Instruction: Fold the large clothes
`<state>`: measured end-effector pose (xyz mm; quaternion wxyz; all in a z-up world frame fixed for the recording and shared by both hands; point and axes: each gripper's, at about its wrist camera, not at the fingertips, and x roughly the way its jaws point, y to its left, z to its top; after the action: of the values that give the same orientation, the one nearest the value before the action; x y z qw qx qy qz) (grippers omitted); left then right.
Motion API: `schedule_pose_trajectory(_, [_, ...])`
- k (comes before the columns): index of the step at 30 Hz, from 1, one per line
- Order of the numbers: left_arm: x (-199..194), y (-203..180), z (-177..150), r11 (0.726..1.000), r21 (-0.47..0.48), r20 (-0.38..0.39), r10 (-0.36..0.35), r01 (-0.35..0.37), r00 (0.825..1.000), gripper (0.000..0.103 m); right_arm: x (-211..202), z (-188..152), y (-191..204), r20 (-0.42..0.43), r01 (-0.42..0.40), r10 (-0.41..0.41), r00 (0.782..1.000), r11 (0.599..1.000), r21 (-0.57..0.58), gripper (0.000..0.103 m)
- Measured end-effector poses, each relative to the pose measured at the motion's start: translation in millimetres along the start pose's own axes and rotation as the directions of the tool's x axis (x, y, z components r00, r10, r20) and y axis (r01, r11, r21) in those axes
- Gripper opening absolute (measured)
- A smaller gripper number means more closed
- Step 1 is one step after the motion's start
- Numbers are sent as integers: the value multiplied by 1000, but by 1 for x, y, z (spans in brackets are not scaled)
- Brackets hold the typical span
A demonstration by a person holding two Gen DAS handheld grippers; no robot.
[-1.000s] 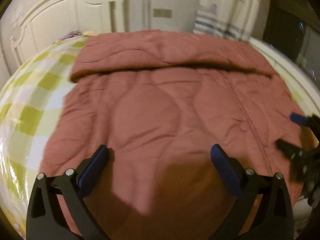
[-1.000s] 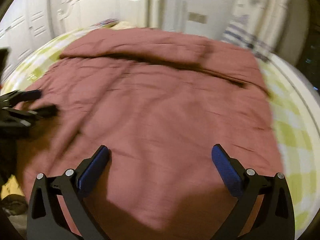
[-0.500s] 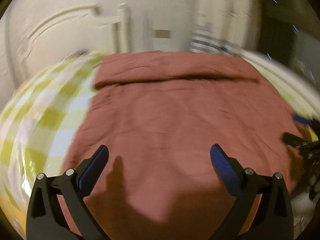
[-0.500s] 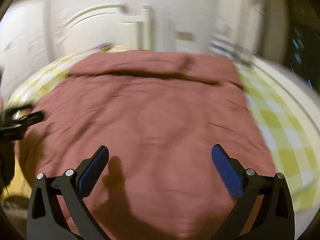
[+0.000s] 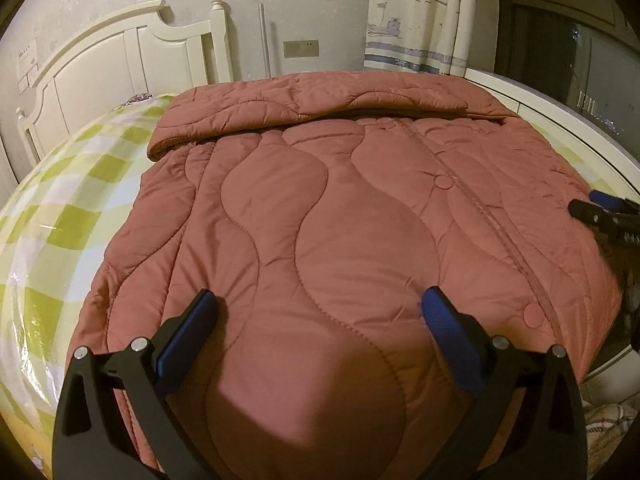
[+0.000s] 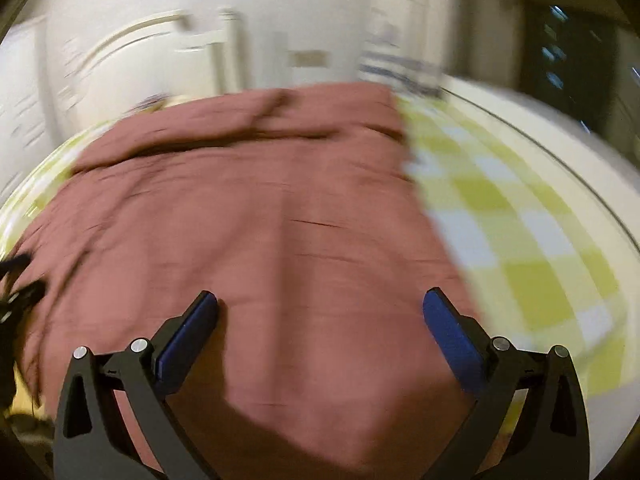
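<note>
- The left gripper (image 5: 318,308) is at the 6 o'clock side of its own view, above the near hem of the coat. Its fingers (image 5: 188,336) with blue pads stand wide apart and nothing is between them.
- The right gripper (image 6: 320,308) also sits at 6 o'clock in its own view, over the near part of the same coat. Its fingers (image 6: 450,334) are spread wide and hold nothing. This view is blurred, so fine detail cannot be told.
- In the left wrist view the tips of the right gripper (image 5: 600,210) show at 3 o'clock, at the right edge of the coat; whether they touch the fabric I cannot tell.
- In the right wrist view a dark blurred shape at 9 o'clock is the left gripper (image 6: 18,280), near the left edge of the coat.
- The pink quilted coat (image 5: 340,220) lies flat on the bed (image 5: 60,208), front side up. Its long axis runs from 6 o'clock to 12 o'clock, away from the grippers.
- A front closure strip with round snap buttons (image 5: 442,181) goes along this axis, a little to the right of the middle.
- At the far end, near 12 o'clock, a folded band of the coat (image 5: 320,98) lies across the body, from 10 o'clock to 2 o'clock.
- The bed has a green and white checked sheet, seen at 9 o'clock in the left view and at 3 o'clock (image 6: 520,220) in the right view.
- Behind it stand a white headboard (image 5: 120,64) at 11 o'clock and a curtain (image 5: 420,16) at 1 o'clock.
</note>
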<state>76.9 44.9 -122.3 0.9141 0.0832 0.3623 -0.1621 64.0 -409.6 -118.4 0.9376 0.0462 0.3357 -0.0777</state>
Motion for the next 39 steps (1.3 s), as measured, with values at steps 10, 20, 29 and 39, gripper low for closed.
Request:
schedule_pose_trajectory(10, [0, -1, -1, 1000, 0, 0, 1, -1, 1000, 101, -31, -5, 31, 109, -69, 74, 991, 996, -51, 98])
schedule_pose_trajectory(20, [-1, 0, -1, 1000, 8, -6, -8, 8, 1000, 101, -16, -19, 63, 48, -135, 150, 988, 965, -226, 98])
schedule_pose_trajectory(29, [-20, -37, -19, 982, 173, -5, -79, 79, 997, 101, -34, -30, 87, 47, -198, 220, 974, 937, -288, 98])
schedule_pose_trajectory(39, [-30, 9, -25, 997, 64, 29, -51, 49, 998, 101, -32, -28, 63, 40, -112, 130, 991, 948, -298, 98])
